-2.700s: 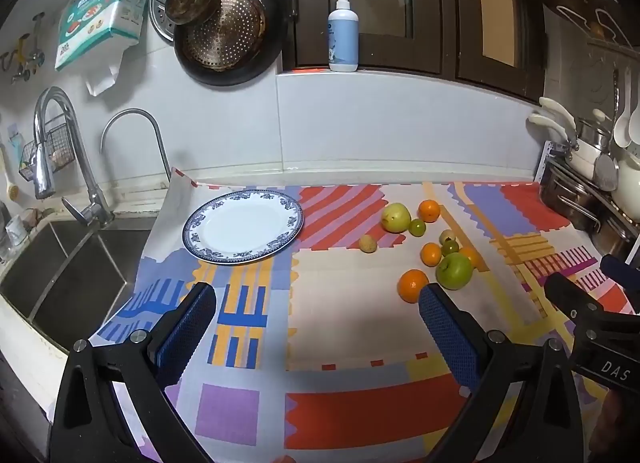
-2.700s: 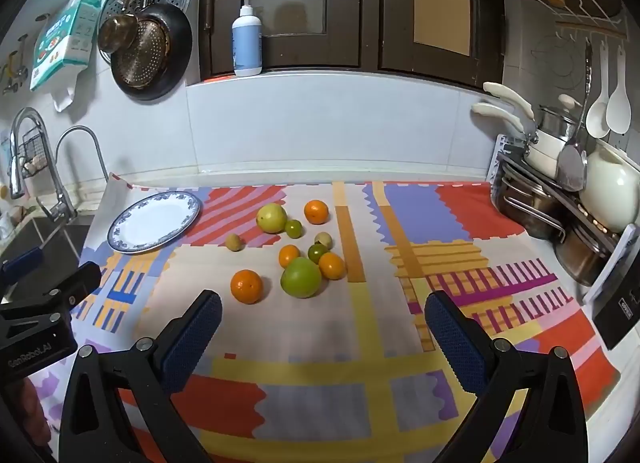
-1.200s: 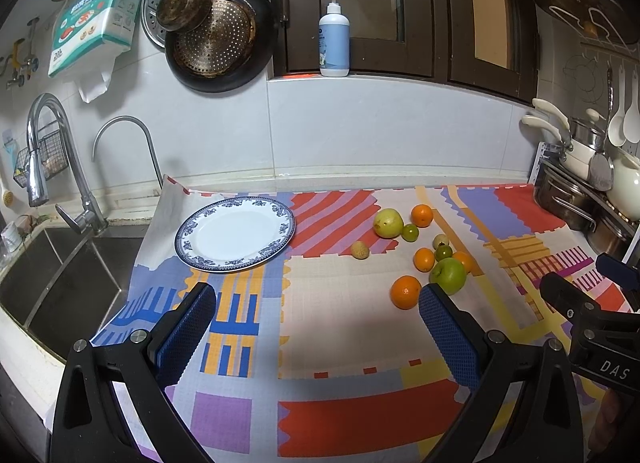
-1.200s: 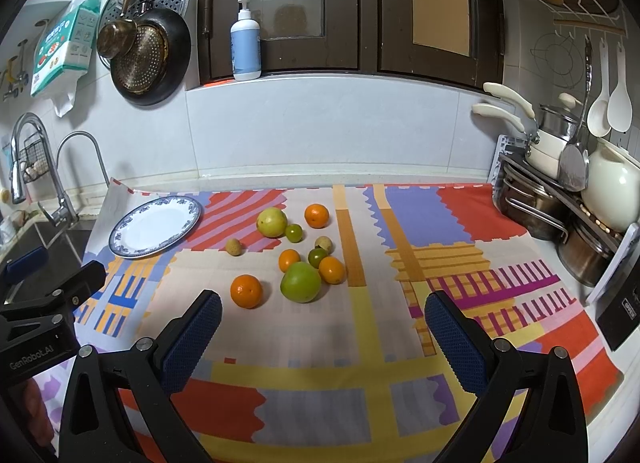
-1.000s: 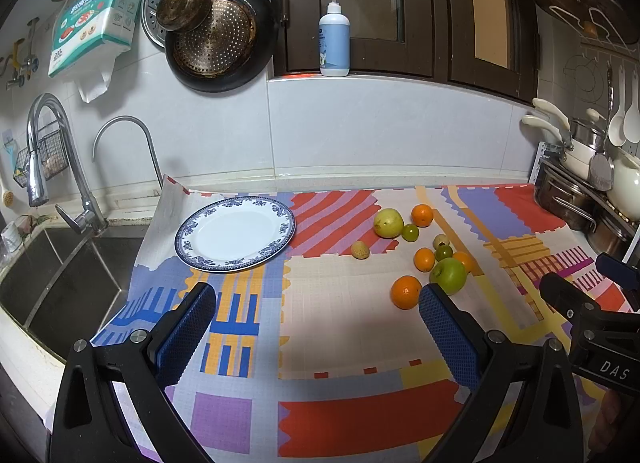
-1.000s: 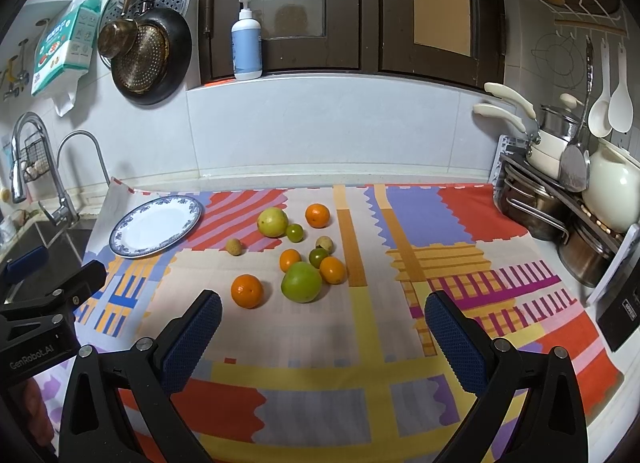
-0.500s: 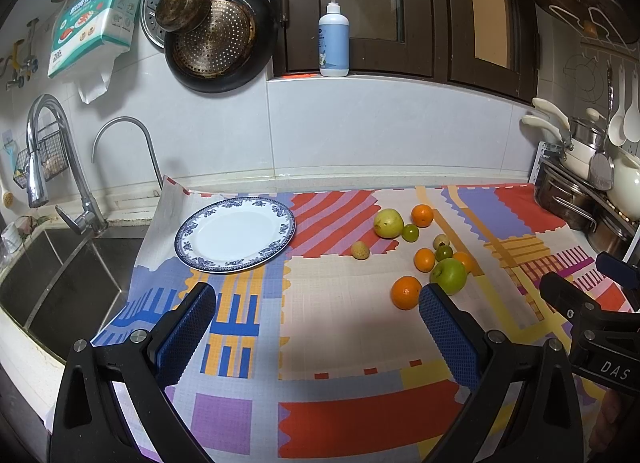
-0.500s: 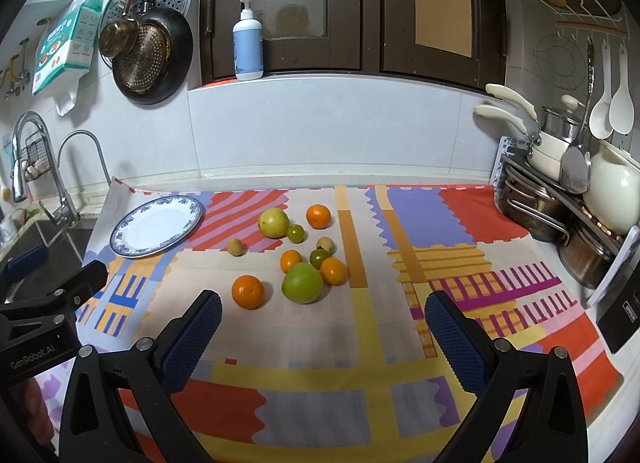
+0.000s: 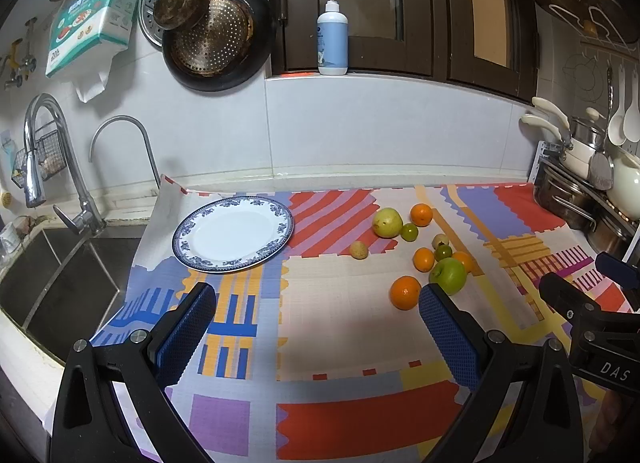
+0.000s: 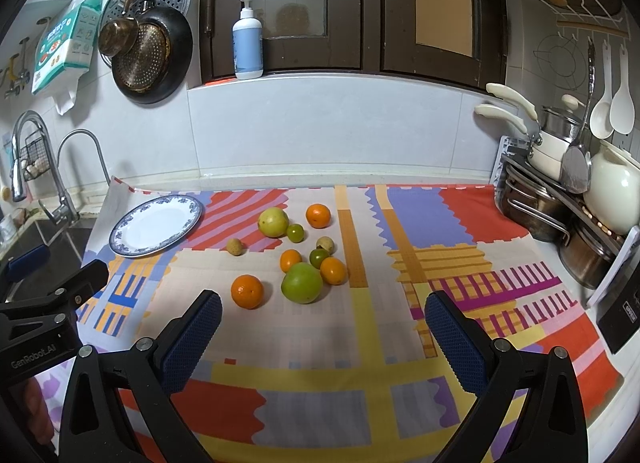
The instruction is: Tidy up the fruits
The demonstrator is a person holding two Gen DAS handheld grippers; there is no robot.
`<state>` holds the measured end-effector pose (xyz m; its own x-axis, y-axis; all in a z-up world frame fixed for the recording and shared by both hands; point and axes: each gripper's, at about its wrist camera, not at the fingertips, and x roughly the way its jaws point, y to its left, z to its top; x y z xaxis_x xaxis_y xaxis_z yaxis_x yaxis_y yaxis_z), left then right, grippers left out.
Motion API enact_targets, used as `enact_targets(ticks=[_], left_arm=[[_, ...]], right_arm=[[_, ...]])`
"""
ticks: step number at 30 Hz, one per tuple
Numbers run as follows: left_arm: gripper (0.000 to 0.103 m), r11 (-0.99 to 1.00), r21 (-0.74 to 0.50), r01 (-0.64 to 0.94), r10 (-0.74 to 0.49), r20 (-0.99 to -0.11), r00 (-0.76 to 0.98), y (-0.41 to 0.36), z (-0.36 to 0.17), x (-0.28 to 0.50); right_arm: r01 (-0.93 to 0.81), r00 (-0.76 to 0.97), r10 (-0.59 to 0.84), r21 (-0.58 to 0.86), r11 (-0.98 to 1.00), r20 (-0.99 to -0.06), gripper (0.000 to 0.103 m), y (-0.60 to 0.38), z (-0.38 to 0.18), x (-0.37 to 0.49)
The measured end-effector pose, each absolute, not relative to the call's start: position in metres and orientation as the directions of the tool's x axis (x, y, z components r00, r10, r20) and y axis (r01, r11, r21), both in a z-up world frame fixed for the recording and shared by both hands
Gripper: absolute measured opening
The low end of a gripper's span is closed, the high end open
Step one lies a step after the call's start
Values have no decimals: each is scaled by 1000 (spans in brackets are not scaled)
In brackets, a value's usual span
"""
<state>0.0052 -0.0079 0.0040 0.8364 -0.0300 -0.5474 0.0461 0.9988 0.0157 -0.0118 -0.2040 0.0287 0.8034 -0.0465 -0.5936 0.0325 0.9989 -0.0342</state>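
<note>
Two grippers are in my hands, and both are wide open with nothing in them. My left gripper (image 9: 316, 331) hangs over the near part of the colorful mat (image 9: 340, 343), close to its left edge. My right gripper (image 10: 320, 327) hangs over the near middle of the mat.

All the fruit sits in a loose bunch near the middle of the mat. The big green apple (image 10: 302, 283) touches a small orange (image 10: 333, 270) on its right. A bigger orange (image 10: 247, 291) lies alone, just left of the apple and nearest to me. A yellow-green pear (image 10: 273, 222) sits farther back, with a little green fruit (image 10: 295, 232) right beside it. Another orange (image 10: 318, 215) lies nearest the back edge. A tiny tan fruit (image 10: 235, 246) sits apart on the left.

The blue-rimmed plate (image 9: 192, 227) rests at the mat's far left corner, near the sink (image 9: 52, 295). It has no fruit on it.
</note>
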Motion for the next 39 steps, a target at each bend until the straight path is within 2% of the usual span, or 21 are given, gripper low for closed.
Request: enact_targets(ticks=[13,24,28,39], left_arm=[[103,997,25,73,-46,-571,820,-10,-9,19],[102,981,46,190,-126,-596,793,-28,-24,48],[93,974,38,225,-155,-612,775,-35,-31,64],[72,938,-9,348,-262,-676,688,-59,-64,100]], right_arm=[[23,782,-36,-29,999,-622,102,-205,18,1],[-20,752,17,4,1000,-659,100,-213,1,39],[-42,732,45,22,999,-680,97,-215,-9,56],[-74,660,128,106,992,-741,79,-223,-43,100]])
